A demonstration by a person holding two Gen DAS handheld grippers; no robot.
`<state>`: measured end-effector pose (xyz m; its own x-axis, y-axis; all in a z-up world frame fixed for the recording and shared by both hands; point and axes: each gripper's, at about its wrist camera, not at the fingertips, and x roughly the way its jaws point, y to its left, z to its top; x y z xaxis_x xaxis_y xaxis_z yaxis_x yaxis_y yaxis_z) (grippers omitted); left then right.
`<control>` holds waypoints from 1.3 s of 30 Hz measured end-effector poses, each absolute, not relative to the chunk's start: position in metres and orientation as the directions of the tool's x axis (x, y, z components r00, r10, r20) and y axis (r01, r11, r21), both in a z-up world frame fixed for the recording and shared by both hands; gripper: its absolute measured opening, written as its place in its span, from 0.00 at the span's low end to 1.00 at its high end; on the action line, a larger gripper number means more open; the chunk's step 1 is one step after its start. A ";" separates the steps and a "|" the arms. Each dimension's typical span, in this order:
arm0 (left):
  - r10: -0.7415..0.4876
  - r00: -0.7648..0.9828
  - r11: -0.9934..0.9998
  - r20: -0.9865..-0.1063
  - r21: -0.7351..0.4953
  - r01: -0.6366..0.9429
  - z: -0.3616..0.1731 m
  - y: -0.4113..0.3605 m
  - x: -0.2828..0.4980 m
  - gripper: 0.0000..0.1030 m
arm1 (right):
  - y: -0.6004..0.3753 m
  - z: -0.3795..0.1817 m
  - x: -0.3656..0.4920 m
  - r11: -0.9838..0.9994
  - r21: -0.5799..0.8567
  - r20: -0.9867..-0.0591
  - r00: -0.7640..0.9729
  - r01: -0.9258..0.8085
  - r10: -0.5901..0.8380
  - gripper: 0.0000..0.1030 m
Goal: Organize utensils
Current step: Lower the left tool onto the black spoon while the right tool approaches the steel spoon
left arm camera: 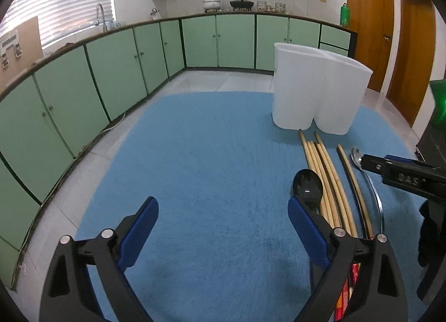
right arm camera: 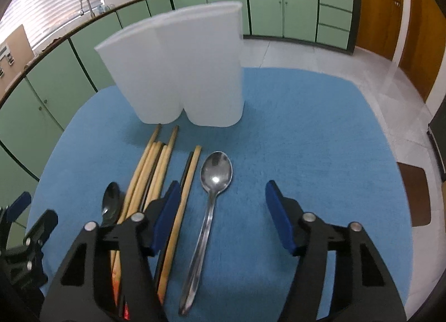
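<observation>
A white two-compartment plastic holder [left arm camera: 317,87] [right arm camera: 181,71] stands upright on the blue mat [left arm camera: 209,154] [right arm camera: 306,140]. In front of it lie several bamboo chopsticks [left arm camera: 326,179] [right arm camera: 150,171], a black spoon [left arm camera: 308,188] [right arm camera: 111,202] and a steel spoon [right arm camera: 214,182] [left arm camera: 362,166]. My left gripper [left arm camera: 223,221] is open over bare mat, its right finger beside the black spoon's bowl. My right gripper [right arm camera: 220,210] is open low over the steel spoon, whose handle lies between the fingers without touching the pads. It also shows at the right of the left wrist view as the right gripper [left arm camera: 401,174].
Green kitchen cabinets [left arm camera: 111,71] run around the room behind the table. Brown wooden doors [left arm camera: 390,37] stand at the right. A brown chair seat [right arm camera: 415,193] sits beyond the mat's right edge. A dark object with a green light [left arm camera: 437,115] stands at the far right.
</observation>
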<state>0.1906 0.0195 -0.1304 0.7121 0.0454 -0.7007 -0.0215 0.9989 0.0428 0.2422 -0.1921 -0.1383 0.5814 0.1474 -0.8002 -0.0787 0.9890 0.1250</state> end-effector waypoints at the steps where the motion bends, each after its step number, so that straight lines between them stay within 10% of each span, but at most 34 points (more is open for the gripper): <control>1: 0.042 0.709 0.999 -0.704 0.039 -0.020 -0.131 0.019 0.192 0.89 | -0.193 -0.140 0.245 0.989 0.128 -0.805 0.574 -0.074 0.147 0.50; 9: -0.016 0.695 1.000 -0.718 0.002 0.025 -0.134 0.006 0.203 0.89 | -0.184 -0.151 0.256 0.987 0.128 -0.810 0.564 -0.098 0.161 0.26; 39: -0.034 0.595 0.998 -0.803 0.003 0.060 -0.152 0.000 0.242 0.90 | -0.182 -0.145 0.243 0.989 0.106 -0.810 0.567 -0.107 0.149 0.26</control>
